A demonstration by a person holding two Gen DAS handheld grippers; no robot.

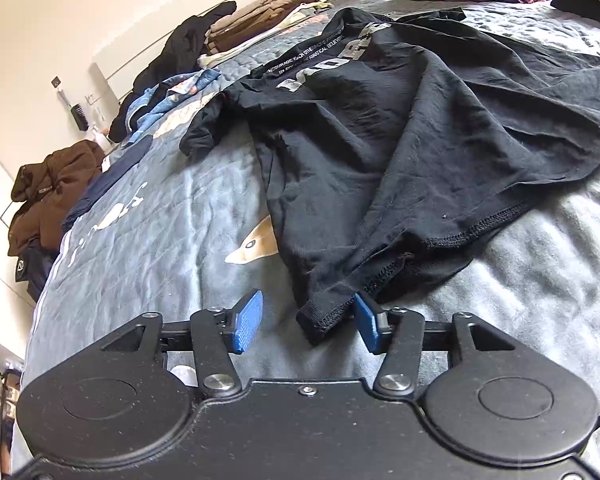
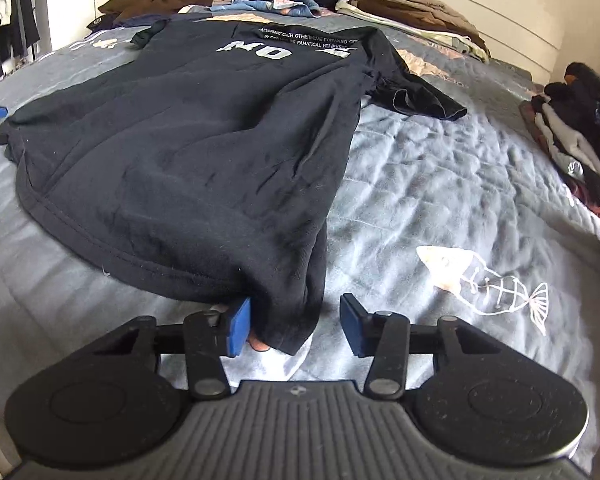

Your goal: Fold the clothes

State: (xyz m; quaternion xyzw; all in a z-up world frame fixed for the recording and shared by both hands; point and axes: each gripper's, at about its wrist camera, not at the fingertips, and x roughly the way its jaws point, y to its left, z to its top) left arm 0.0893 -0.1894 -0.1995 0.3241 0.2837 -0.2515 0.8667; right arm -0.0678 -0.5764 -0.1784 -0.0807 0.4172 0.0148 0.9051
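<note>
Black cotton shirt lies spread on a grey-blue quilt, filling the middle of both views. White lettering runs across its far end, near the top of each frame. One sleeve trails off to the right of centre in the right wrist view. The cloth is flat in the main but rumpled, with a ridge down the body and the hem bunched at the near edge.

Left claw sits low centre in its frame, jaws apart, with a hem corner lying between the blue pads and touching the right-hand pad. Right claw is likewise spread wide at the lower centre of its frame, the other hem corner between its pads, against the left-hand one. Neither claw is pinching cloth.

Judging by its look, the shirt is light, limp and thin; it should drape and sag when lifted and will not hold a crease unless laid down smoothly. The stitched hem corners look the firmest places to grip, being doubled and less likely to slip from the pads.

Stacks of folded clothes and loose garments sit along the far edge of the bed, at the top of both frames.
</note>
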